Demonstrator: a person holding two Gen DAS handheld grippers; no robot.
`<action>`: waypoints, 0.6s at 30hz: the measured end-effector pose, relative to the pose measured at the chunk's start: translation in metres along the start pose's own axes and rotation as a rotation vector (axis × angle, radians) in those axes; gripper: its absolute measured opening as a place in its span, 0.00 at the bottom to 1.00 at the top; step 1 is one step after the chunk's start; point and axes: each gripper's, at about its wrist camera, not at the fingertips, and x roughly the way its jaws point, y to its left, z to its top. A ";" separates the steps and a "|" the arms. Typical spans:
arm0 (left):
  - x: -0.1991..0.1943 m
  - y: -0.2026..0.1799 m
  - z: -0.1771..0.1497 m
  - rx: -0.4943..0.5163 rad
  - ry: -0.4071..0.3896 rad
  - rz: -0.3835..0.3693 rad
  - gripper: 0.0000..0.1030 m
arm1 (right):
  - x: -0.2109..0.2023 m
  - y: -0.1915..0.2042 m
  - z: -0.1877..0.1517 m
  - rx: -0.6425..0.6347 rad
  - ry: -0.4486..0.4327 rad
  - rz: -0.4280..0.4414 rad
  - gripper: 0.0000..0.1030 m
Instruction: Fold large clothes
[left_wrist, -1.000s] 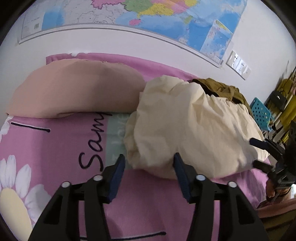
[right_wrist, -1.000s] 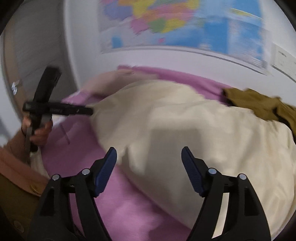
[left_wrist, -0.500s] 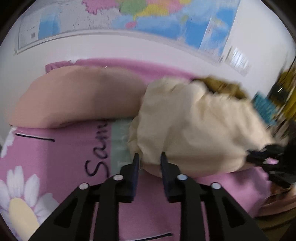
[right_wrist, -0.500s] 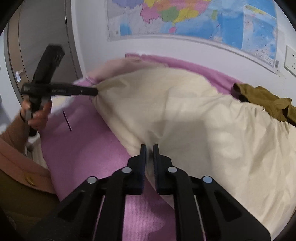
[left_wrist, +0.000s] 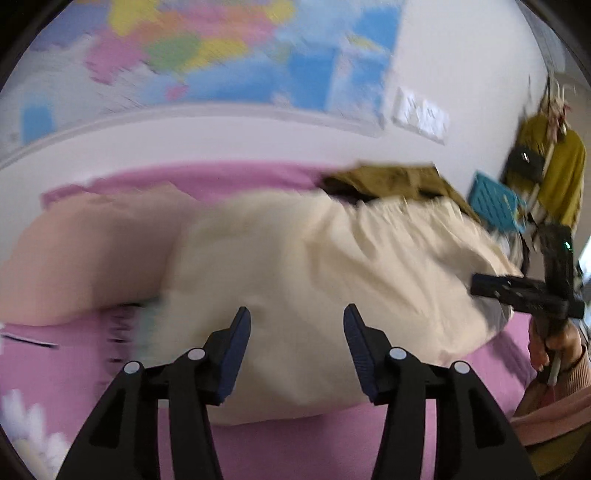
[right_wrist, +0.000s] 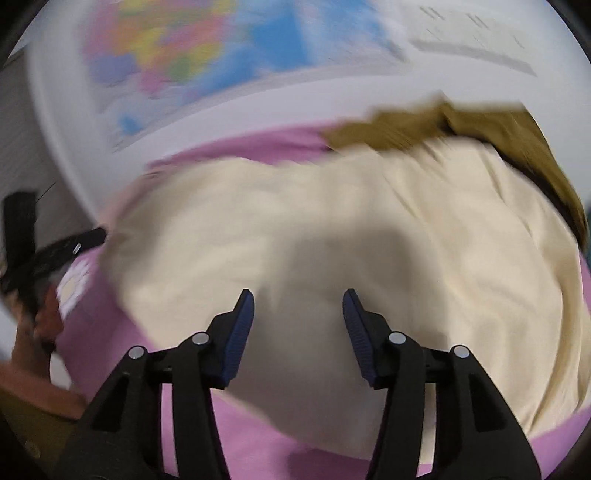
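My left tool (left_wrist: 297, 328) and right tool (right_wrist: 298, 314) just reopened, jaws apart, nothing gripped, over cream garment (right_wrist: 332, 229) on pink bed (left_wrist: 295, 450).

Each gripper (left_wrist: 297, 334) (right_wrist: 298, 319) is black plastic with ribbed dark-blue pads (left_wrist: 236, 350) and silver rivets; the person wears a pink knit sleeve (left_wrist: 557, 402).

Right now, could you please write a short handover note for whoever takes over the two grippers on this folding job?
Left gripper: jaws just reopened, nothing between them, over the near edge of the cream garment.
Right gripper: also just reopened, empty, above the same garment.
The cream garment lies bunched on the pink bedsheet, with an olive garment behind it and a peach pillow beside it.
Done: no fold visible.
Left: spread it flat, then fold.
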 end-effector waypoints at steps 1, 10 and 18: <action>0.012 -0.004 -0.001 0.001 0.031 -0.005 0.48 | 0.001 -0.003 -0.002 0.006 -0.001 0.005 0.38; 0.043 -0.027 0.019 0.025 0.076 0.022 0.48 | -0.026 -0.005 0.016 -0.024 -0.107 -0.064 0.42; 0.102 -0.041 0.052 0.050 0.173 0.079 0.48 | 0.016 -0.034 0.038 -0.011 -0.026 -0.189 0.31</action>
